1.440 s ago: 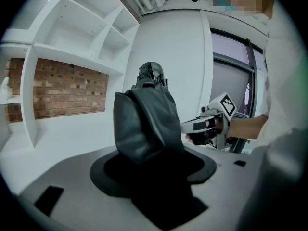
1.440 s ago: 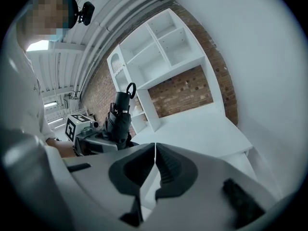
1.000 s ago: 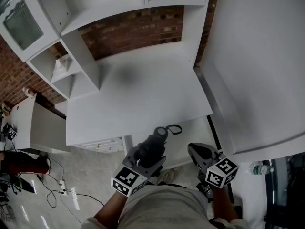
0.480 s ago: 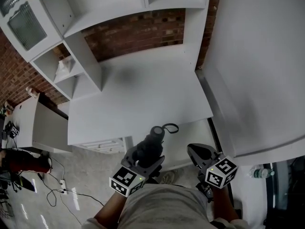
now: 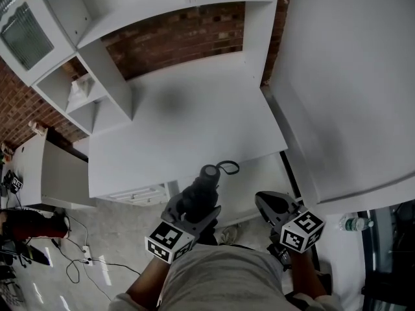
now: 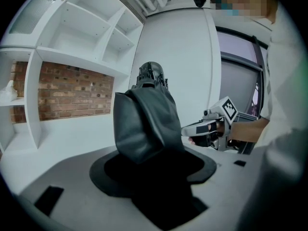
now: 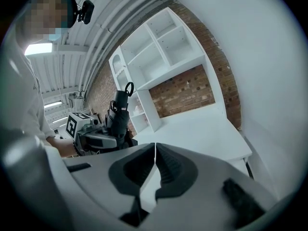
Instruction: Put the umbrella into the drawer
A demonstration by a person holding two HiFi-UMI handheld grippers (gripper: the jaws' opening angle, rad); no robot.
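Nothing has moved. The left hand-held gripper (image 5: 191,212) clamps the folded umbrella (image 5: 205,186), strap end far, for carrying. The right hand-held gripper (image 5: 264,203), jaws together and empty, presumably stays free for drawer handling.

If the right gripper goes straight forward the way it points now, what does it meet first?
Most likely the flat white desk top, near its front edge; nothing stands between the shut jaws of the right gripper and it. Depth is hard to judge.

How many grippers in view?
2: left gripper bottom centre, shut on the umbrella; right gripper just right of it, jaws together, empty. None look hidden.
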